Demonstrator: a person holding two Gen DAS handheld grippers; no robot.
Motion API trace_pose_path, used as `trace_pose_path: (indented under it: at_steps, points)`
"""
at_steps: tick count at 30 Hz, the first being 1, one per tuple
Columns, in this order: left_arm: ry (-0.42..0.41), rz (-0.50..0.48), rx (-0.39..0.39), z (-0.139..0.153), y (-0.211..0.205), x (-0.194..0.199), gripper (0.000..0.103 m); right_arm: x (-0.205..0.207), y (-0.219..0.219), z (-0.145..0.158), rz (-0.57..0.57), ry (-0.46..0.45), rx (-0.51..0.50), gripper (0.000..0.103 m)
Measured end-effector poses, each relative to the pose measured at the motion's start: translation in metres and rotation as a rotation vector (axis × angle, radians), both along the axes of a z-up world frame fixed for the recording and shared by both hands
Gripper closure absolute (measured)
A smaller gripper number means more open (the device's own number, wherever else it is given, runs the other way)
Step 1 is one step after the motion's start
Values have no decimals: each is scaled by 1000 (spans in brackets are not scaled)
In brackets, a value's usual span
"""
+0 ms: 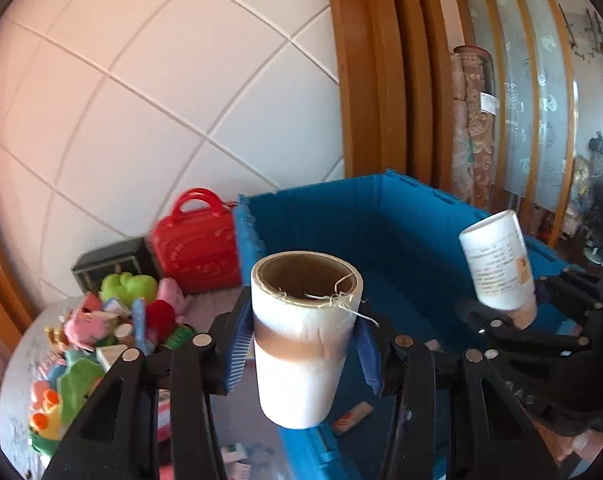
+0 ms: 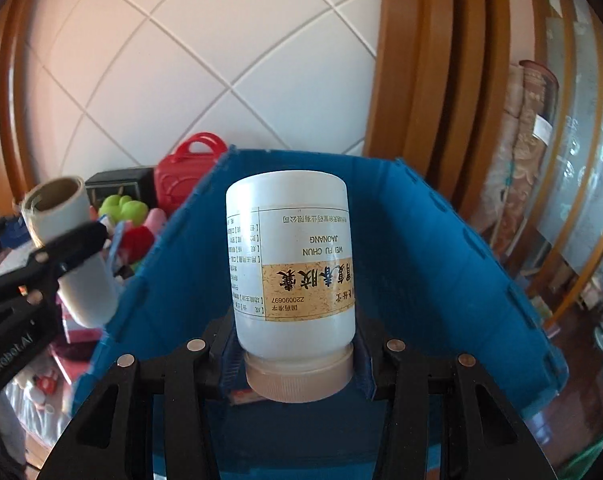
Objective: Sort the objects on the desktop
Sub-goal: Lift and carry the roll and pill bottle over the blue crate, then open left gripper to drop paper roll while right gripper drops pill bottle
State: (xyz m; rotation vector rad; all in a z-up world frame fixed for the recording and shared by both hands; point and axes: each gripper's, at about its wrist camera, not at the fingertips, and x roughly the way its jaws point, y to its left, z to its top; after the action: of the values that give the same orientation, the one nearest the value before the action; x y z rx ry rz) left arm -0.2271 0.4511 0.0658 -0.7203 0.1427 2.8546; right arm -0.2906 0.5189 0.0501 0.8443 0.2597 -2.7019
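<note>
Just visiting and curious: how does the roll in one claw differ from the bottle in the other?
The roll is an open hollow tube, plain white with a brown band; the bottle is closed, capped and labelled. The roll is in the left gripper with its opening up; the bottle hangs cap-down in the right gripper. Both are whitish cylinders over the blue crate.

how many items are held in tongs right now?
2. The tape roll is clamped in the left tongs, and the white pill bottle is held upside down, cap end in the right tongs. Both are over the blue crate.
</note>
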Motion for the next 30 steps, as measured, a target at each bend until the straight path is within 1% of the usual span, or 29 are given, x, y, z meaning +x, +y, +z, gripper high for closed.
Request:
trace_pose_path:
  at_steps: [1, 2, 5, 9, 15, 20, 22, 24, 26, 29, 30]
  points:
    - [-6, -9, 5, 1, 12, -4, 57, -7, 11, -5, -16, -13, 7, 58]
    - [1, -16, -7, 1, 24, -6, 57, -13, 22, -10, -31, -27, 12, 58]
    - [-42, -56, -14, -6, 56, -17, 58, -27, 51, -23, -66, -60, 15, 58]
    - [-80, -69, -42, -21, 85, -29, 58, -40, 83, -32, -88, -88, 25, 58]
    - [-151, -56, -78, -40, 98, -39, 58, -55, 94, -50, -87, -129, 55, 58]
    - [-201, -50, -73, -50, 93, -36, 58, -55, 94, -60, -85, -144, 76, 57]
    - [-198, -52, -65, -51, 90, -31, 57, -53, 94, -60, -85, -136, 76, 51]
    - [-193, -54, -59, -50, 87, -25, 57, -51, 96, -59, -90, -125, 79, 29]
    - [-177, -62, -37, -46, 82, -16, 57, -47, 97, -56, -89, -109, 78, 20]
    - [-151, -57, -15, -39, 73, -2, 55, -39, 96, -51, -85, -85, 72, 11]
    - [-138, -50, -10, -36, 70, 3, 52, -35, 96, -49, -80, -77, 68, 7]
